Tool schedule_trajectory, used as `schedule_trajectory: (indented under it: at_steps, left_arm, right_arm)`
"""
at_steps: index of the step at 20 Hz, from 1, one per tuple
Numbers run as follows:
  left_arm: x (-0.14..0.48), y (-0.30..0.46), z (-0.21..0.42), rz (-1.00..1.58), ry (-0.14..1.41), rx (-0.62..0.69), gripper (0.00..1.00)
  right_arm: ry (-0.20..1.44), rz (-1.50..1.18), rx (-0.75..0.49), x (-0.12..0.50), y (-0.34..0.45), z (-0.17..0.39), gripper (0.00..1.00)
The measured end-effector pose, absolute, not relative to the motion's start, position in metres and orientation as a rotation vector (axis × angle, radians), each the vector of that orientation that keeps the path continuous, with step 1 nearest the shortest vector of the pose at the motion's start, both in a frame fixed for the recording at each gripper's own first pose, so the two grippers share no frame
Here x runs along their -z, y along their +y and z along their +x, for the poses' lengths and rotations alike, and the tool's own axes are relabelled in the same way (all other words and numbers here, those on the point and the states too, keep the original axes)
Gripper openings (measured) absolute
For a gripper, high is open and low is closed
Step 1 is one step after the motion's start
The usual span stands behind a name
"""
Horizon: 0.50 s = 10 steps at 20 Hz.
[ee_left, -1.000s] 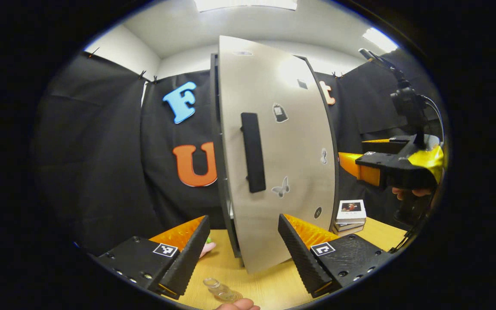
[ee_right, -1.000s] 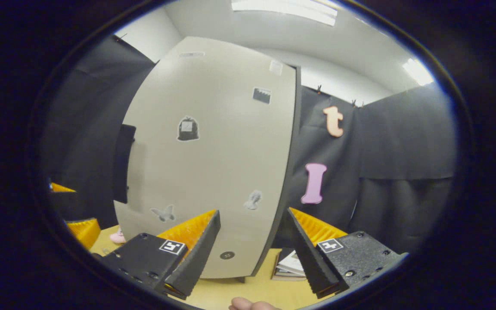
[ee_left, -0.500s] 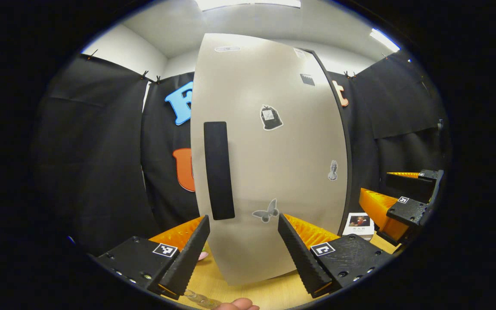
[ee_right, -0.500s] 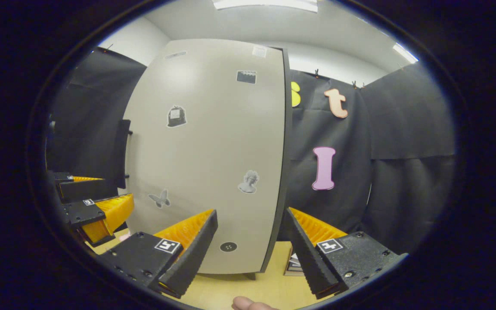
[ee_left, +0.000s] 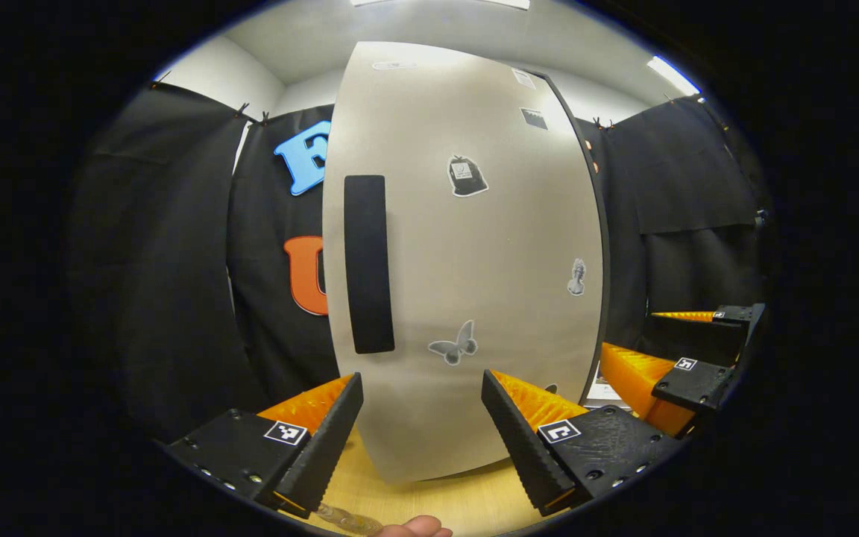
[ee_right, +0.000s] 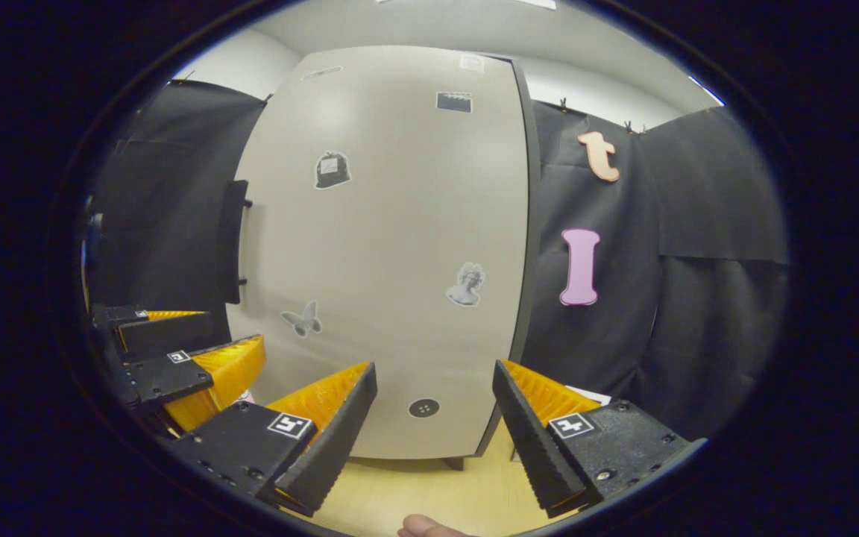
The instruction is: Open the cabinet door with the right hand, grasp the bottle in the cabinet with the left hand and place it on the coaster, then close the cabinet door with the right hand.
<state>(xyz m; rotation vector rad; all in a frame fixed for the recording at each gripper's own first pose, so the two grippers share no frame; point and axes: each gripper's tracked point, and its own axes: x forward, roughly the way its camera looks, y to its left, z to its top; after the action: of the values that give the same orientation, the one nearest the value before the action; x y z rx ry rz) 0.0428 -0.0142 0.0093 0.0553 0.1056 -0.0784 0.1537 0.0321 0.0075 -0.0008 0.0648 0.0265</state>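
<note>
In the left gripper view, a fingertip (ee_left: 414, 529) shows at the very near edge, and just left of it lies a bit of clear glass or plastic (ee_left: 344, 518) on the wooden table (ee_left: 444, 503); whether that is the bottle or the coaster cannot be told. The left gripper (ee_left: 422, 414) hovers over the table with its 2 fingers spread wide and nothing between them. Farther on stands the cabinet door (ee_left: 504, 261), beige, closed flush against its dark frame, with a black handle (ee_left: 367, 265) near its left edge and small stickers, among them a butterfly (ee_left: 454, 345). At the right, the right gripper (ee_left: 664, 343) is held beside the cabinet, its fingers also apart.

In the right gripper view, the right gripper (ee_right: 433, 406) has its fingers spread and empty, facing the cabinet door (ee_right: 400, 246). The left gripper (ee_right: 198, 347) shows at the left, near the handle (ee_right: 233, 242).
</note>
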Motion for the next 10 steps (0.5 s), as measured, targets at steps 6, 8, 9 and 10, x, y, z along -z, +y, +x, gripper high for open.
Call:
schedule_trajectory:
  at_steps: [6, 8, 9, 10]
  left_arm:
    - [-0.017, -0.005, 0.056, 0.031, 0.086, 0.072, 0.96]
    - [-0.019, -0.002, 0.058, 0.037, 0.086, 0.067, 0.96]
    - [-0.018, -0.001, 0.059, 0.033, 0.082, 0.067, 0.96]
    - [-0.019, 0.000, 0.060, 0.029, 0.079, 0.069, 0.96]
  right_arm:
    - [0.029, 0.000, 0.032, -0.017, 0.015, 0.159, 1.00]
    - [0.027, -0.001, 0.027, -0.018, 0.017, 0.160, 1.00]
    - [0.025, -0.001, 0.025, -0.019, 0.018, 0.160, 1.00]
    - [0.024, -0.003, 0.023, -0.020, 0.019, 0.160, 1.00]
